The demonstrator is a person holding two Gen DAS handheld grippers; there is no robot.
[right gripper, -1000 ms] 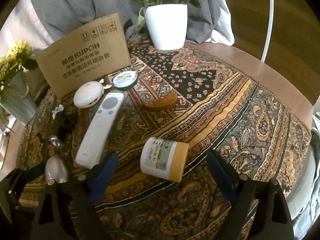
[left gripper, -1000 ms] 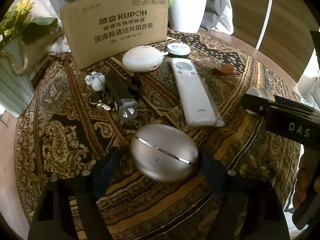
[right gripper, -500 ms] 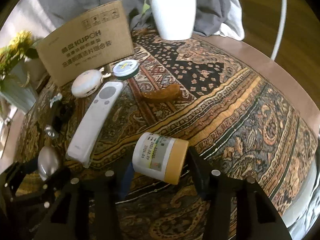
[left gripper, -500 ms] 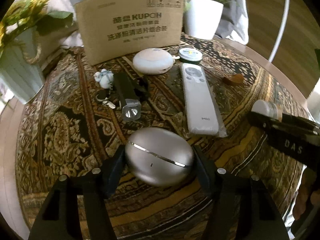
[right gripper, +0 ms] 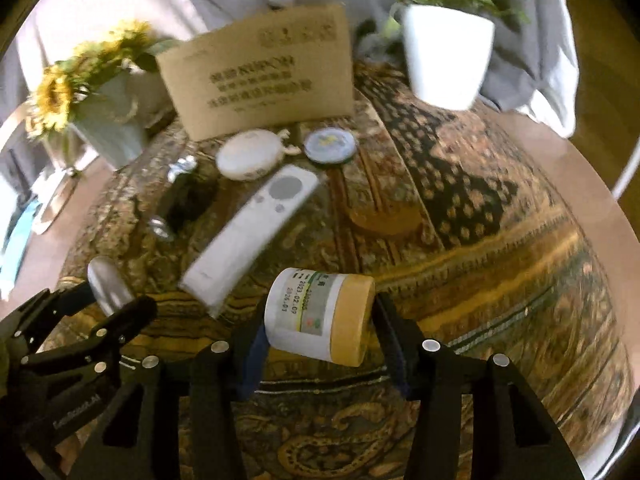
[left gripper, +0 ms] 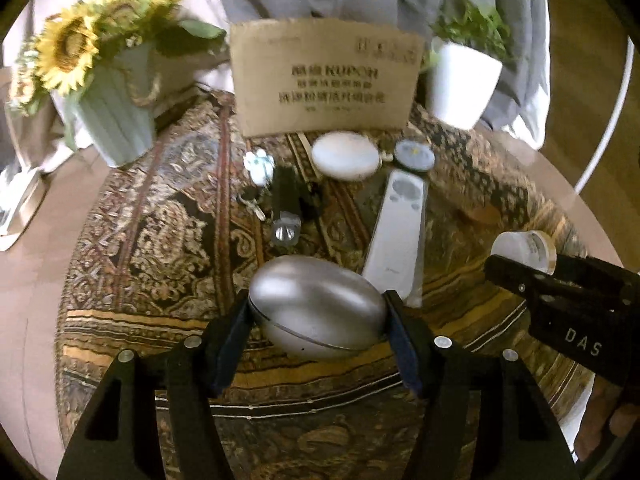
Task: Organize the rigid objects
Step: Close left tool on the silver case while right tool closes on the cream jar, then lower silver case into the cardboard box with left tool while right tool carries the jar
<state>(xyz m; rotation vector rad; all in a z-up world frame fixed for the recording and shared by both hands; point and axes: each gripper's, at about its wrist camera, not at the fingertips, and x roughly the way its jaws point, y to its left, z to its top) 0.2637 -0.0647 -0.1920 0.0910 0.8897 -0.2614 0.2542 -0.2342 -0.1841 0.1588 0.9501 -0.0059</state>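
Near: left gripper (left gripper: pixel 316 316) clamped on smooth silver egg-shaped metal case (left gripper: pixel 316 312), pads at both ends. Right gripper (right gripper: pixel 320 328) clamped on white cylindrical jar with tan lid (right gripper: pixel 320 316), lying sideways. Both angled steeply down over patterned cloth. Keep grips centred, lift level, avoid slip on rounded shell. Farther: long white remote (left gripper: pixel 396 232), row beyond it before cardboard panel (left gripper: pixel 326 80).
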